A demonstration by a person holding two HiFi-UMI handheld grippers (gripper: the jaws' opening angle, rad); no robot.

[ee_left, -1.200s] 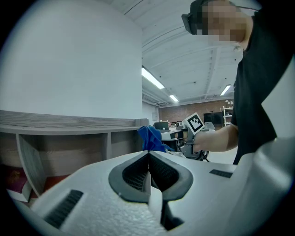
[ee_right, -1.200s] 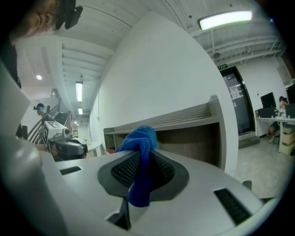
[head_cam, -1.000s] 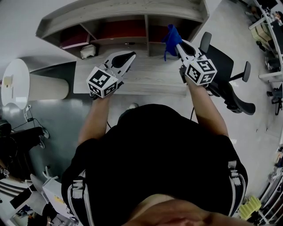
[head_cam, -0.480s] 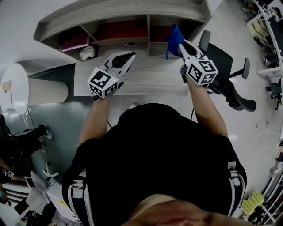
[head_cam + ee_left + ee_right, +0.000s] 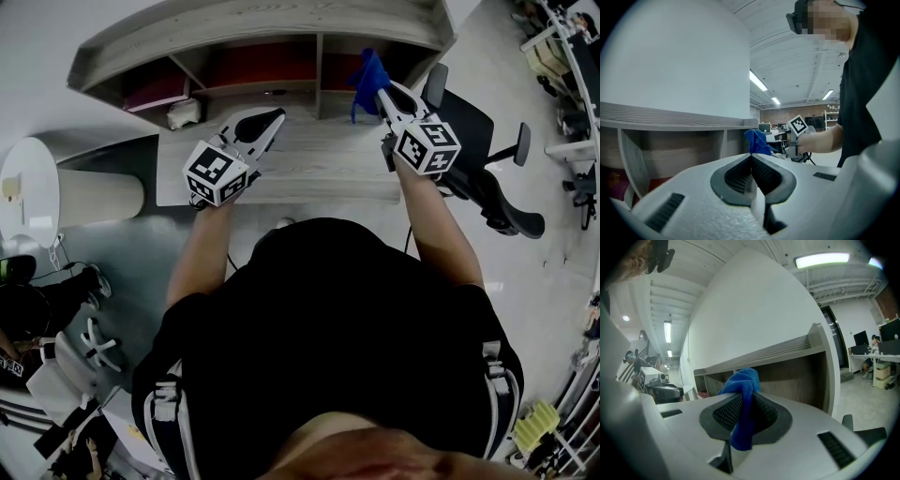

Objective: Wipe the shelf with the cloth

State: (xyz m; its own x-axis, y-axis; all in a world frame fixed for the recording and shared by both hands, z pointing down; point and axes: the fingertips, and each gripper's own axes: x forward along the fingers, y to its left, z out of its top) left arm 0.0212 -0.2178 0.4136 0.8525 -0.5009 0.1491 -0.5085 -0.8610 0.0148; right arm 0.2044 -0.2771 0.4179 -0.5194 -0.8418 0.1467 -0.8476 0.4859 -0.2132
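Note:
A grey wooden shelf unit [image 5: 262, 23] with open compartments stands at the back of a wooden desk [image 5: 319, 155]. My right gripper [image 5: 384, 94] is shut on a blue cloth [image 5: 367, 75], held up in front of the shelf's rightmost compartment. In the right gripper view the blue cloth [image 5: 742, 401] is pinched between the jaws and bunches above them, with the shelf [image 5: 787, 357] just ahead. My left gripper [image 5: 272, 120] hovers over the desk's middle, jaws shut with nothing between them. In the left gripper view the cloth [image 5: 757, 142] shows to the right.
A small white box [image 5: 185, 112] sits at the shelf's left end, and red items [image 5: 155, 92] fill the left compartments. A black office chair [image 5: 487, 169] stands right of the desk. A round white table [image 5: 33, 183] is at the left.
My right gripper has lifted the blue cloth slightly farther toward the shelf's right compartment. The left gripper has barely moved.

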